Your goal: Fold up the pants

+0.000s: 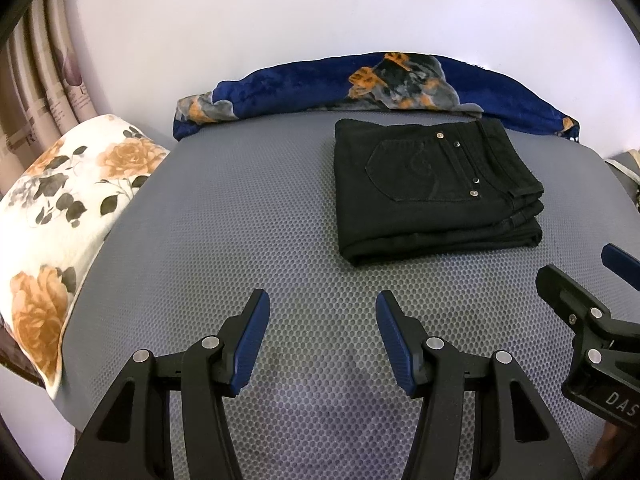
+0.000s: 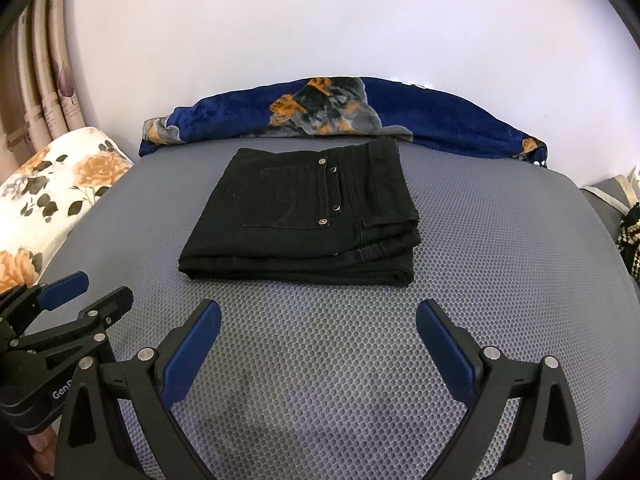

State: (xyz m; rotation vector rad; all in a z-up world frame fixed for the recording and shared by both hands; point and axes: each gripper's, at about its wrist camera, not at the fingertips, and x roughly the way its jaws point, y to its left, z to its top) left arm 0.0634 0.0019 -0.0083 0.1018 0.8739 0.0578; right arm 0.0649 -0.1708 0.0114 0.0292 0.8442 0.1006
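Black pants [image 1: 432, 192] lie folded into a compact stack on the grey dotted mat [image 1: 240, 240], back pocket up; they also show in the right wrist view [image 2: 304, 220]. My left gripper [image 1: 322, 312] is open and empty, hovering over the mat short of the pants and to their left. My right gripper [image 2: 318, 324] is open and empty, just in front of the stack's near edge. Each gripper shows at the edge of the other's view: the right one [image 1: 592, 280] and the left one [image 2: 92, 292].
A rolled blue blanket with orange patches [image 1: 360, 84] lies along the mat's far edge against the white wall. A floral pillow [image 1: 60, 208] sits left of the mat. Curtains [image 1: 36, 80] hang at far left. A knitted item [image 2: 630, 236] lies off the right edge.
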